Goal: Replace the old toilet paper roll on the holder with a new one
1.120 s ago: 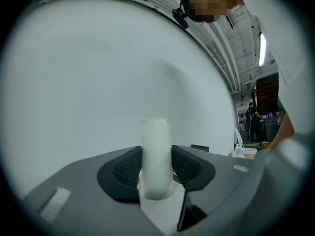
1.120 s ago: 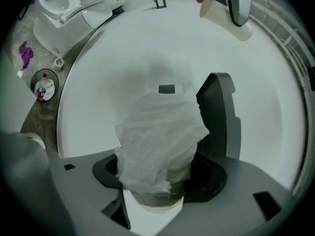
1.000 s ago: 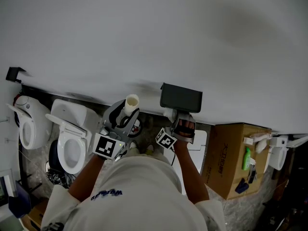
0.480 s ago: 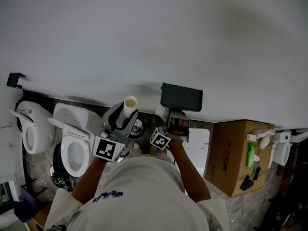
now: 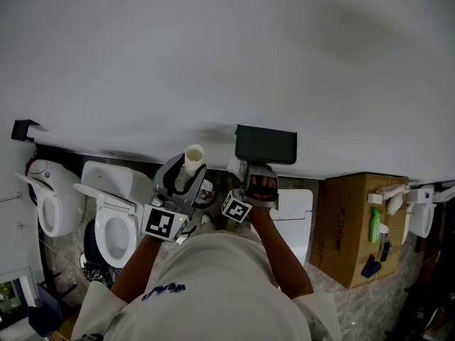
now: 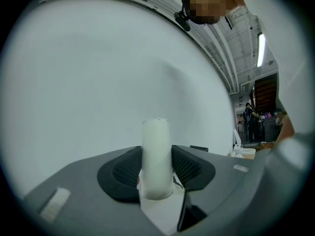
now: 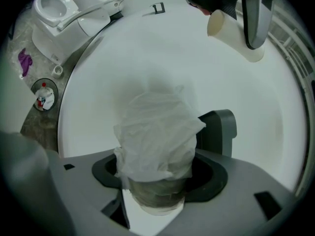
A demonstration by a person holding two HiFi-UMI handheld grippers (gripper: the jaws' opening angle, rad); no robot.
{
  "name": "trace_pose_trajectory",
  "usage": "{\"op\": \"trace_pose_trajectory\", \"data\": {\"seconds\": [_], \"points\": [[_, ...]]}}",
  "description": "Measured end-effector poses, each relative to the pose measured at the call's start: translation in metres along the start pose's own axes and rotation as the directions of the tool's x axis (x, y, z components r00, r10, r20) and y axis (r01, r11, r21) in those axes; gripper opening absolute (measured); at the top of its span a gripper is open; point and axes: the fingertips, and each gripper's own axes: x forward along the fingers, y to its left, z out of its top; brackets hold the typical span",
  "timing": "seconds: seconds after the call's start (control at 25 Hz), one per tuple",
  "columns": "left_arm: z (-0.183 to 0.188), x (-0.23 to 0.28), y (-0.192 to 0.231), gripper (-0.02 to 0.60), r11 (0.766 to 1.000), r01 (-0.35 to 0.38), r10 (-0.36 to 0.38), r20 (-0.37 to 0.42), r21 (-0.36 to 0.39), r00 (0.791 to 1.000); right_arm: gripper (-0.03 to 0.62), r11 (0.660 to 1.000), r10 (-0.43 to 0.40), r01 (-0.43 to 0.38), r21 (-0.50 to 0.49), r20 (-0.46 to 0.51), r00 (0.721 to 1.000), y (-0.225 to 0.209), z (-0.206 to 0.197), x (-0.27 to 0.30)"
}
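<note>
Cardboard tube (image 6: 156, 141) of the spent roll sat clamped in the left hand-held gripper (image 6: 156, 168), off the wall. The right hand-held gripper (image 7: 157, 177) was closed on the new wrapped toilet paper roll (image 7: 155, 132), near the dark holder (image 5: 266, 144). Mounting it looked next, which called for careful alignment.

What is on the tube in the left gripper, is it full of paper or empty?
Empty. The tube is bare and smooth, with no paper wound round it, pinched by the left gripper.
</note>
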Motion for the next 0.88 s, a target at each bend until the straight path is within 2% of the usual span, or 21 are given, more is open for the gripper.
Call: {"op": "trace_pose_trajectory", "data": {"seconds": [0.04, 0.12, 0.16, 0.36, 0.48, 0.56, 0.64, 0.72, 0.88], "points": [[0.000, 0.000, -0.001, 0.193, 1.000, 0.003, -0.003, 0.001, 0.000, 1.000, 0.327, 0.999, 0.027, -0.027, 0.021, 0.008, 1.000, 0.001, 0.001, -0.001], [0.001, 0.001, -0.002, 0.193, 1.000, 0.008, -0.008, 0.003, 0.002, 1.000, 0.437, 0.992, 0.102, -0.104, 0.075, 0.023, 0.994, 0.009, 0.004, -0.004], [0.002, 0.000, -0.002, 0.193, 1.000, 0.009, -0.009, 0.003, 0.001, 1.000, 0.459, 0.987, 0.127, -0.129, 0.094, 0.028, 0.991, 0.011, 0.005, -0.007], [0.002, 0.002, -0.002, 0.193, 1.000, 0.008, -0.008, 0.002, -0.003, 1.000, 0.468, 0.972, 0.152, -0.159, 0.173, 0.049, 0.987, 0.000, -0.003, -0.021], [-0.003, 0.002, -0.003, 0.193, 1.000, 0.017, -0.017, -0.010, 0.000, 1.000, 0.468, 0.944, 0.210, -0.220, 0.245, 0.067, 0.975, 0.001, -0.013, -0.033], [-0.004, 0.002, -0.004, 0.193, 1.000, 0.024, -0.024, -0.012, -0.002, 1.000, 0.466, 0.906, 0.254, -0.269, 0.327, 0.091, 0.963, 0.000, -0.017, -0.042], [-0.002, 0.003, -0.006, 0.193, 1.000, 0.028, -0.028, -0.005, -0.011, 1.000, 0.466, 0.851, 0.273, -0.298, 0.433, 0.121, 0.954, -0.007, -0.023, -0.051], [-0.002, 0.006, -0.007, 0.193, 0.999, 0.033, -0.033, -0.004, -0.015, 0.999, 0.466, 0.792, 0.272, -0.306, 0.528, 0.143, 0.952, -0.016, -0.032, -0.058], [-0.002, 0.009, -0.011, 0.193, 0.999, 0.046, -0.046, -0.001, -0.016, 0.999, 0.465, 0.688, 0.271, -0.312, 0.655, 0.166, 0.948, -0.035, -0.049, -0.068]]}}
